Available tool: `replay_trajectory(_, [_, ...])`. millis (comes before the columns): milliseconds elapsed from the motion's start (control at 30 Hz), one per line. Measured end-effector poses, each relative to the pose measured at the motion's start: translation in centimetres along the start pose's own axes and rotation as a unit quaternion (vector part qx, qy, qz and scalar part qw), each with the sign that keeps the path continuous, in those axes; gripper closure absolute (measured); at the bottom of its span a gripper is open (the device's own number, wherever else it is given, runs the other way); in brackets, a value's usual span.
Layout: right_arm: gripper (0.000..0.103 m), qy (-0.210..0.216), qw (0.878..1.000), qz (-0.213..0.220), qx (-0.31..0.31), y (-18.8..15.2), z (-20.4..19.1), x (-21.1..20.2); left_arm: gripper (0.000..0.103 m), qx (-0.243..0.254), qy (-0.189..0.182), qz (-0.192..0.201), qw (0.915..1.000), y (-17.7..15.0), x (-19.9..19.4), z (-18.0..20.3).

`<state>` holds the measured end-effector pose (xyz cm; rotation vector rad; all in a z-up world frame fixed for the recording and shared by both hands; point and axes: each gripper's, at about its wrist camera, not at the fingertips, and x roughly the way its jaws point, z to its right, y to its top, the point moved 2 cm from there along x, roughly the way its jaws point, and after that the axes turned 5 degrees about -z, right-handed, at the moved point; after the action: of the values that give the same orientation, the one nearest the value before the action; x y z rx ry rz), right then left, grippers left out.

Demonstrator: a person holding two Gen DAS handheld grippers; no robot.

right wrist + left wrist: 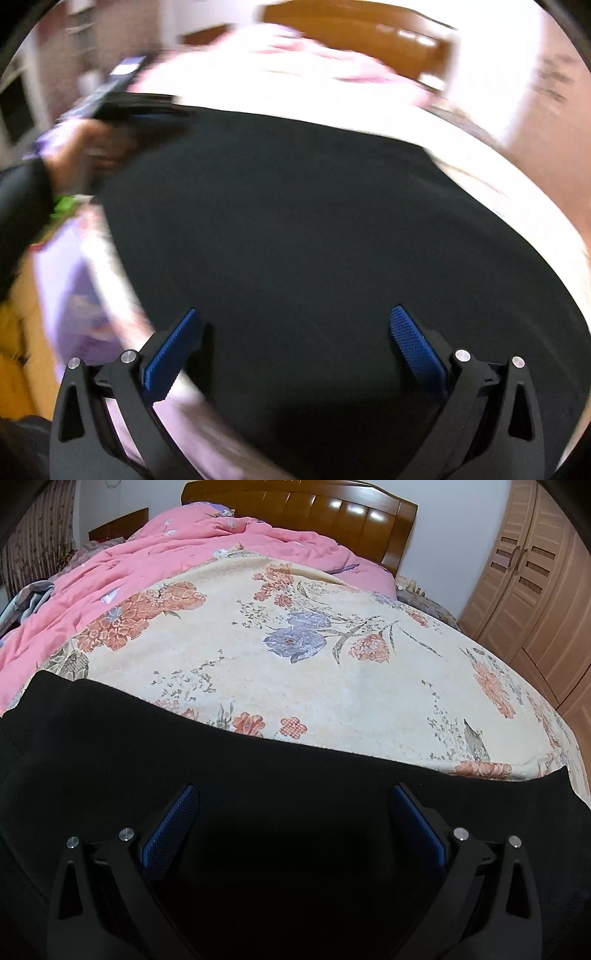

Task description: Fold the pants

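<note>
The black pants (258,812) lay spread flat on the bed (295,686), under and ahead of both grippers; the left gripper (295,794) and right gripper (295,317) were both released, grasping nothing; by my judgement most folding remained.

The left wrist picture is sharp and evenly lit by soft light. Bright white spots of glare sit on the shiny brown wooden headboard (325,509). The cream blanket with orange and purple flowers (295,672) shows clearly, but the flat black cloth pants (277,830) are so dark that no folds show. The round lens bends everything, and the corners go black. The right wrist picture is smeared with blur. There the bed is washed out to white, the headboard is a fuzzy brown streak, and only the blue bumpy finger pads (415,347) look sharp.
</note>
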<state>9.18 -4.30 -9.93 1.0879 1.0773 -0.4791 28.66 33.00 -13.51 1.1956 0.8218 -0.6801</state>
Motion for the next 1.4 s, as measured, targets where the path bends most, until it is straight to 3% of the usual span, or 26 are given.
replay_trajectory(33, [0.004,0.018,1.000,-0.007,0.016,-1.2,1.7,0.2,0.001,0.001,0.004,0.001,1.0000,0.0,0.0,0.1])
replay_trajectory(67, [0.004,0.053,0.998,0.022,0.029,-2.6,3.2,-0.6,0.001,0.003,0.007,0.001,1.0000,0.0,-0.1,0.2])
replay_trajectory(100, [0.004,0.053,0.998,0.026,0.031,-3.7,3.8,-1.1,0.001,0.005,0.011,0.002,0.9999,0.0,-0.1,0.3])
replay_trajectory(200, [0.004,0.032,0.999,0.029,0.033,-5.9,4.8,-3.3,0.001,0.013,0.029,0.010,0.9995,-0.1,-0.3,0.7])
replay_trajectory(300, [0.004,0.005,0.996,0.058,0.074,-7.8,6.7,-5.6,0.001,0.024,0.052,0.016,0.9982,-0.3,-0.6,1.2])
replay_trajectory(333, [0.004,-0.018,0.994,0.045,0.098,-9.2,8.5,-5.2,0.001,0.030,0.065,0.017,0.9973,-0.3,-0.6,1.5])
replay_trajectory(367, [0.004,-0.021,0.993,0.036,0.108,-9.9,9.2,-4.5,0.001,0.035,0.075,0.020,0.9964,-0.3,-0.7,1.7])
replay_trajectory(400, [0.004,-0.003,0.993,0.066,0.100,-10.9,9.6,-4.8,0.001,0.044,0.090,0.025,0.9947,-0.3,-0.8,2.1])
replay_trajectory(433, [0.004,-0.003,0.993,0.068,0.094,-11.0,9.5,-4.7,0.001,0.051,0.105,0.030,0.9927,-0.4,-1.0,2.4])
replay_trajectory(467, [0.004,-0.015,0.994,0.065,0.087,-11.1,9.2,-4.8,0.001,0.062,0.137,0.041,0.9879,-0.5,-1.4,3.1])
replay_trajectory(533, [0.004,-0.038,0.994,0.056,0.089,-11.1,8.8,-5.1,0.003,0.083,0.238,0.106,0.9618,-1.2,-3.8,5.8])
replay_trajectory(567, [0.004,-0.042,0.992,0.065,0.096,-11.1,8.9,-5.8,0.003,0.091,0.226,0.131,0.9609,-1.6,-5.1,7.3])
replay_trajectory(633, [0.004,-0.043,0.986,0.111,0.120,-11.9,9.5,-6.7,0.002,0.133,0.130,0.175,0.9668,-3.3,-8.8,13.5])
replay_trajectory(733, [0.004,-0.058,0.986,0.085,0.131,-12.1,9.9,-4.6,0.002,0.240,0.026,0.177,0.9541,-6.3,-11.5,23.6])
replay_trajectory(767, [0.004,-0.062,0.985,0.098,0.129,-12.0,9.7,-4.7,0.002,0.299,-0.032,0.143,0.9430,-7.7,-11.6,28.4])
replay_trajectory(833, [0.004,-0.060,0.985,0.095,0.132,-12.1,9.7,-4.7,0.002,0.368,-0.095,0.096,0.9199,-9.9,-11.3,35.3])
replay_trajectory(867, [0.004,-0.062,0.985,0.098,0.132,-12.1,9.6,-4.8,0.002,0.404,-0.115,0.081,0.9040,-11.4,-10.9,39.4])
replay_trajectory(967, [0.004,-0.064,0.982,0.110,0.140,-13.0,9.0,-5.0,0.002,0.470,-0.146,0.043,0.8692,-14.2,-9.3,47.9])
replay_trajectory(1067, [0.004,-0.068,0.981,0.119,0.138,-13.9,8.5,-5.1,0.002,0.495,-0.183,-0.006,0.8492,-15.7,-7.3,53.5])
replay_trajectory(1200, [0.004,-0.062,0.981,0.118,0.138,-13.8,8.7,-4.8,0.001,0.495,-0.164,-0.043,0.8522,-16.2,-3.6,56.5])
replay_trajectory(1300, [0.004,-0.061,0.981,0.122,0.138,-14.0,9.0,-4.7,0.001,0.456,-0.188,-0.057,0.8681,-14.7,-2.4,56.0])
replay_trajectory(1400, [0.004,-0.059,0.981,0.126,0.139,-14.3,9.1,-4.6,0.001,0.442,-0.191,-0.051,0.8748,-14.8,-2.3,55.8])
